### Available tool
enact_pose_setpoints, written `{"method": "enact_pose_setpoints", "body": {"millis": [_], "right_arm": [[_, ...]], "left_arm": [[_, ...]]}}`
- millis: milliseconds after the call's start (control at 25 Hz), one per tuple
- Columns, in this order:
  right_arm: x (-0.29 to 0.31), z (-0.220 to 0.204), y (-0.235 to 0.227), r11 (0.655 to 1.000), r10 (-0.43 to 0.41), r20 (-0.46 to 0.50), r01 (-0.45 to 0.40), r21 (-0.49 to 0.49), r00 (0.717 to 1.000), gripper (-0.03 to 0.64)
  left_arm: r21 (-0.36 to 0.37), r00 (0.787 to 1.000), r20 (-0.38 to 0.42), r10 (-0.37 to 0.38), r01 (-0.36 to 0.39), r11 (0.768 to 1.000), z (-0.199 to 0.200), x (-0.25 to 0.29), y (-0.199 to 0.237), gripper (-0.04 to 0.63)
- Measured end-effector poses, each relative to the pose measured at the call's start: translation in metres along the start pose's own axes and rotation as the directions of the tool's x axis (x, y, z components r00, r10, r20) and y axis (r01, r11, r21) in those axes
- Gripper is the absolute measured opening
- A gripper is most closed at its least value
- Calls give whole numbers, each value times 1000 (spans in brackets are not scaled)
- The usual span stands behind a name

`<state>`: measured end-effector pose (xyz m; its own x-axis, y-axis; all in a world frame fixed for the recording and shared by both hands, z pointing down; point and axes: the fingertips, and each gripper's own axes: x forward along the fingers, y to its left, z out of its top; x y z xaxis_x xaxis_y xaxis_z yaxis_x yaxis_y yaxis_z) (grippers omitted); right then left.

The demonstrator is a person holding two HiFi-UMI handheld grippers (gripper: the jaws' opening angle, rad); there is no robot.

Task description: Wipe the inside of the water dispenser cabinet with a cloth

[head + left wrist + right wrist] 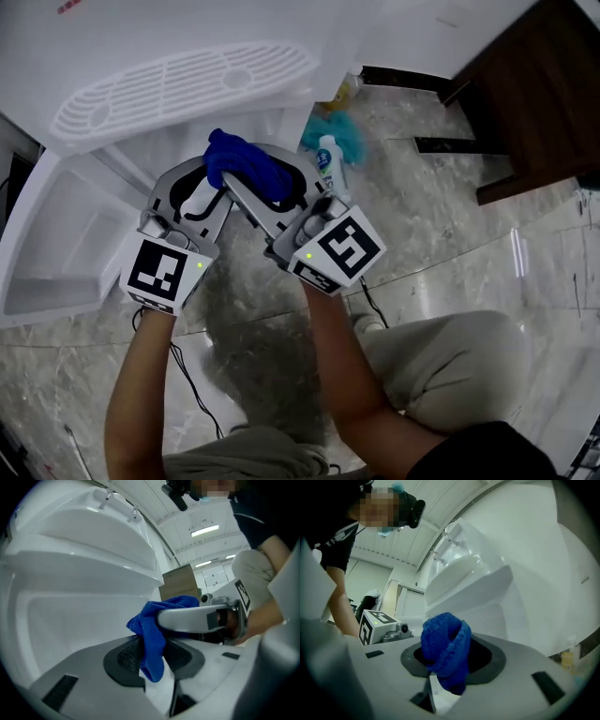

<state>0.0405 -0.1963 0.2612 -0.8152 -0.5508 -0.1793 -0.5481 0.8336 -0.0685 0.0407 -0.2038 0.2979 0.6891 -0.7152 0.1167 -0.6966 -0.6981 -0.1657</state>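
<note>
A blue cloth (pixel 246 167) is bunched between both grippers in front of the white water dispenser cabinet (pixel 178 89). My left gripper (pixel 212 182) comes in from the lower left. In the left gripper view its jaws (pixel 152 662) are shut on a hanging fold of the cloth (pixel 151 637). One finger (pixel 197 618) of the right gripper crosses just behind that fold. My right gripper (pixel 262 187) reaches in from the lower right. In the right gripper view its jaws (pixel 449 673) hold the rolled wad of cloth (pixel 445 644). The cabinet's door (pixel 56 248) stands open at the left.
A white spray bottle (pixel 327 163) stands on the marble floor beside a teal rag (pixel 336 131), just right of the cabinet. Dark wooden furniture (pixel 539 94) fills the upper right. A black cable (pixel 192 389) trails on the floor by the person's knees (pixel 450 366).
</note>
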Motion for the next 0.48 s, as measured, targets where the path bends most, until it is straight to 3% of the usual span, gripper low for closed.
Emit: {"method": "enact_pose_setpoints", "body": {"millis": [80,240,320,400,480], "right_arm": [[-20,9,-18,997,-63,20,64,-40,998,114],[-61,28,-47,967,-194,-3,191,-168,981,114],[-79,34,-54,956,-239,7,237,-175,971,114],[-91,40,-58,960,-251,46,255,-118,967,114],[-99,45,-61,964,-252,90,258,-62,963,112]], "left_arm": [[-21,997,74,-29,31,999,7,22,-8,120],[37,976,218,-22,14,999,26,60,-29,109],[37,961,275,-21,11,999,35,70,-42,106],[-11,949,316,-1,4,1000,41,70,-43,106],[-125,945,319,67,-28,992,38,62,-27,100]]}}
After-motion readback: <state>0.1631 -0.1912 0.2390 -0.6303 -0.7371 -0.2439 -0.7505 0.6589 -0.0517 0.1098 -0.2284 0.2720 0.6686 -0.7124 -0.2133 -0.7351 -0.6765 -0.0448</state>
